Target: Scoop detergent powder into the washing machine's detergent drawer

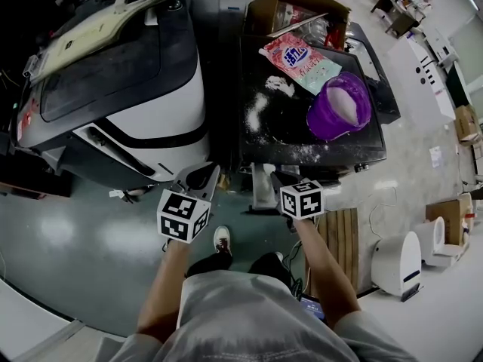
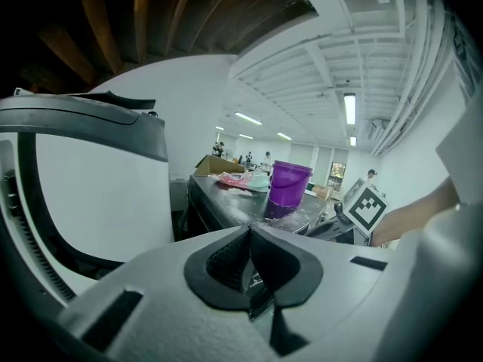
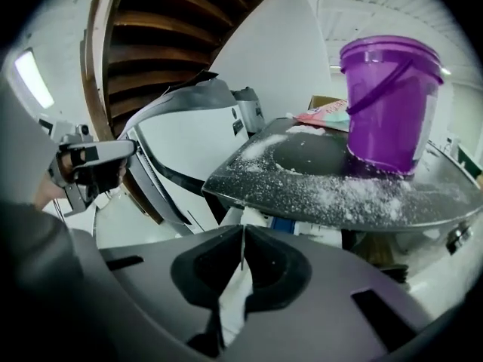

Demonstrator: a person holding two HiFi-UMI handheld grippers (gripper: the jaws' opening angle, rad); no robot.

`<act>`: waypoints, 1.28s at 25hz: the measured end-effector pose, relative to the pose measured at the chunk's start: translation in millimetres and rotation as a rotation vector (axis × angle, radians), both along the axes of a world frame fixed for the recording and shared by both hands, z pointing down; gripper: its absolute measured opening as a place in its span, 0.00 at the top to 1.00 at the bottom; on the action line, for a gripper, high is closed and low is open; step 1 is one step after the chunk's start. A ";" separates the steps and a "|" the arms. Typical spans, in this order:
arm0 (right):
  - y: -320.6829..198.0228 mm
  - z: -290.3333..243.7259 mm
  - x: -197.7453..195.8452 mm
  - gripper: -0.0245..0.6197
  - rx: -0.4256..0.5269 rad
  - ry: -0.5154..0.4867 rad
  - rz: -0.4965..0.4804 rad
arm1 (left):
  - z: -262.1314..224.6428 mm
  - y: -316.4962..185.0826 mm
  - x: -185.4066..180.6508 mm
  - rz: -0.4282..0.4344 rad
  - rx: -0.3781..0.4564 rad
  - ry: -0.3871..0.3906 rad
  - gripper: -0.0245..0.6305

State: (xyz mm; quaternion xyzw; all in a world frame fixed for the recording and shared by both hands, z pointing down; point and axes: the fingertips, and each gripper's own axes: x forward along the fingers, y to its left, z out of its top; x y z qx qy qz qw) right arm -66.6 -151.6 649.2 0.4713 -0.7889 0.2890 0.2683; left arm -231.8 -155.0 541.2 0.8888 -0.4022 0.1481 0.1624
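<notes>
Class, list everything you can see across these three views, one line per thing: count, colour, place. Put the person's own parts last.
washing machine: one, white with dark top, left.
worktop: one, black, right of the machine.
bucket: one, purple, on the worktop's right side, white powder inside.
detergent bag: one, pink and green, flat behind the bucket.
cardboard box: one, brown, worktop's far end.
spilled powder: white patches, across the worktop.
left gripper: one, grey, jaws together, empty.
right gripper: one, grey, jaws together, empty.
forearms: two, bare, bottom of head view.

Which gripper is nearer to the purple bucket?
Right. The right gripper is at the table edge before the purple bucket; the left gripper farther left, by the washing machine.
</notes>
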 end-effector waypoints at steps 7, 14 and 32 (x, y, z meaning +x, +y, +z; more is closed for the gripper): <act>0.0 4.6 -5.8 0.94 0.051 0.200 -0.137 | -0.6 -0.9 1.2 0.013 0.009 -0.005 0.95; 5.5 5.9 -16.1 0.94 0.116 0.381 -0.305 | -3.1 1.0 -5.0 0.004 0.012 0.000 0.95; 12.7 4.0 -21.3 0.94 0.344 0.889 -0.653 | -9.1 9.0 -6.9 -0.011 0.021 0.021 0.95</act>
